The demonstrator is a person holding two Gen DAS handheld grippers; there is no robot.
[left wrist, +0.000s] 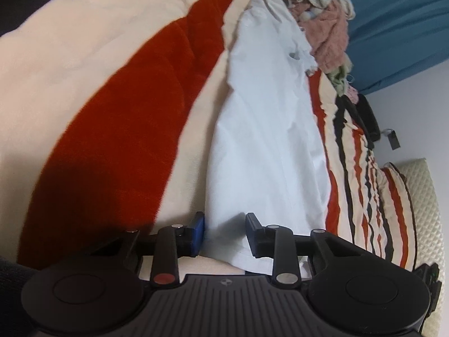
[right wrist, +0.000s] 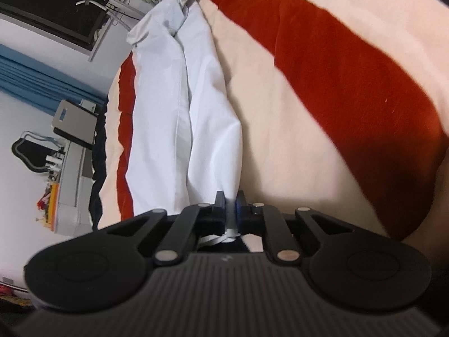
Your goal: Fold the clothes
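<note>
A white garment lies stretched lengthwise on a cream bedspread with broad red stripes. My left gripper is open, its jaws on either side of the garment's near edge, not closed on it. In the right wrist view the same white garment runs away from me, folded along its length. My right gripper is shut on the garment's near end, with cloth bunched between the jaws.
A heap of unfolded clothes lies at the garment's far end. A blue curtain hangs behind. A quilted pillow sits at the right. A desk with clutter and a dark monitor stand beside the bed.
</note>
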